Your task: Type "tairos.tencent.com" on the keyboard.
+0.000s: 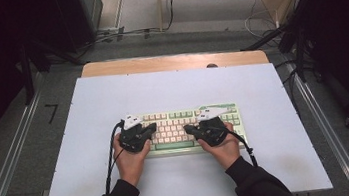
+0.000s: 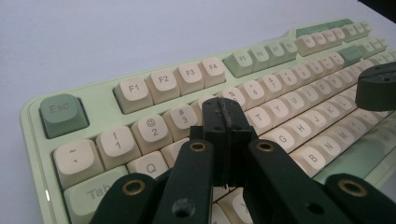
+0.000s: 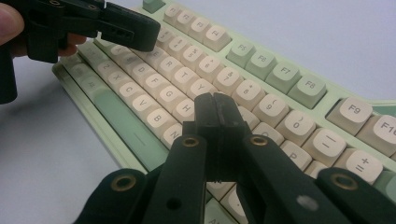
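Two hands are hovering over a pale green keyboard (image 1: 186, 127) lying near the middle of the white table (image 1: 96, 178). Left gripper (image 2: 224, 114) is poised above the number keys, jaws clenched on nothing; right gripper (image 3: 215, 109) is poised mid-keyboard, jaws clenched empty too.

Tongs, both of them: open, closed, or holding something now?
Left tongs: closed, empty, over the keyboard.
Right tongs: closed, empty, over the same keyboard.

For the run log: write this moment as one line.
scene: keyboard on white table | left gripper: shut, over the number and letter keys | right gripper: shut, over the letter keys
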`<state>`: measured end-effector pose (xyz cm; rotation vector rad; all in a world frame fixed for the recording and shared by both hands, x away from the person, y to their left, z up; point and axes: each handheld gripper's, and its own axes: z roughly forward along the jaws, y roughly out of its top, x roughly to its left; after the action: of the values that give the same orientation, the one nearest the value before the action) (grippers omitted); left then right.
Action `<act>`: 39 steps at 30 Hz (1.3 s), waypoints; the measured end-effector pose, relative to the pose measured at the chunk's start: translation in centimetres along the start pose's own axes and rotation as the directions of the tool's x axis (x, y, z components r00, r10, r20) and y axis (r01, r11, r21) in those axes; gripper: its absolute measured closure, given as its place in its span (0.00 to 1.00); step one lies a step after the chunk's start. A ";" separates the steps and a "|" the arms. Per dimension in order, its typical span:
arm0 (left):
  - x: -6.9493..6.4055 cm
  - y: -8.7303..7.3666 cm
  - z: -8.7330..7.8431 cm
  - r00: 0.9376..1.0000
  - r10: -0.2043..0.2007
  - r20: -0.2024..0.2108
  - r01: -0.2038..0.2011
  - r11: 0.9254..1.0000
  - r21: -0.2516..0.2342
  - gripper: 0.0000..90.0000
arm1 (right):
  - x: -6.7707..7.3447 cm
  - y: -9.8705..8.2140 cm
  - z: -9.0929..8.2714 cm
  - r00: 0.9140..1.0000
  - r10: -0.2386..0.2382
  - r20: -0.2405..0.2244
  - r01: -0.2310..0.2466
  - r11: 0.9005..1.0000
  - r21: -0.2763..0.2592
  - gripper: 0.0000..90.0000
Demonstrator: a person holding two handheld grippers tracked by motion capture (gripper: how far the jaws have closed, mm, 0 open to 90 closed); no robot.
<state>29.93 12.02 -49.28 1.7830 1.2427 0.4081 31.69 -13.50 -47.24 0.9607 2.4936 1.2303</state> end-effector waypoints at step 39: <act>-0.3 0.3 0.3 1.000 0.009 0.001 -0.009 1.000 0.009 1.00 | 0.2 -0.1 0.3 1.000 -0.004 -0.008 0.004 1.000 0.007 0.98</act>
<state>30.19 11.54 -49.11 1.7964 1.2377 0.4073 31.61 -13.20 -47.43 0.9539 2.5063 1.2282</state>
